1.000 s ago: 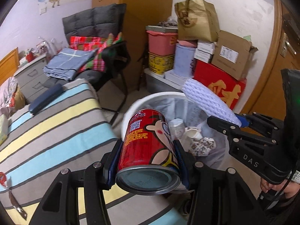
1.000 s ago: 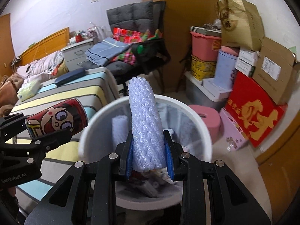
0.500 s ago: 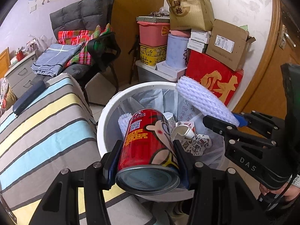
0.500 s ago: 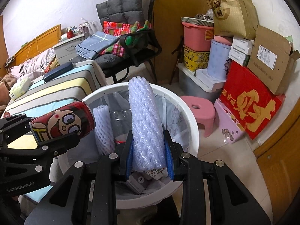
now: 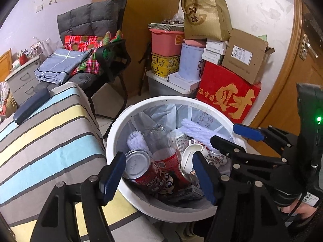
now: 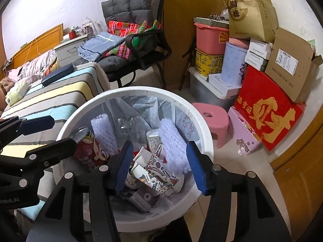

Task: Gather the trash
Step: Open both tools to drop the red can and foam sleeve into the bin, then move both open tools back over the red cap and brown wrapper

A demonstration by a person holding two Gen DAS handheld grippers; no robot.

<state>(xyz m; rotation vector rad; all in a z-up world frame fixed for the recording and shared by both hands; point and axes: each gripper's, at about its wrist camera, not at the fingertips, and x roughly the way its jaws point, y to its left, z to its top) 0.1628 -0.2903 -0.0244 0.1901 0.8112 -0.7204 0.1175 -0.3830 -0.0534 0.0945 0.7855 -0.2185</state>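
Observation:
A white round trash bin [image 5: 121, 125] [image 6: 203, 127] with a clear liner stands on the floor below both grippers. My left gripper [image 5: 158, 178] is open and empty above its near rim. The red cartoon can [image 5: 143, 171] [image 6: 88, 151] lies inside the bin. My right gripper [image 6: 159, 167] is open and empty over the bin. The white foam net sleeve [image 6: 173, 141] [image 5: 197, 130] lies inside the bin beside a second foam sleeve [image 6: 104, 133], a clear bottle [image 6: 129, 127] and a patterned paper cup [image 6: 157, 173].
A striped bed [image 5: 46, 137] lies left of the bin. A black chair [image 6: 145, 46] with folded clothes stands behind. Stacked boxes, a red gift box [image 6: 268, 117] and a pink stool [image 6: 212, 119] crowd the right. A wooden door [image 5: 292, 92] is at far right.
Both grippers have opened. The red can and the foam sleeve have dropped from them into the bin. Both grippers moved closer over the bin.

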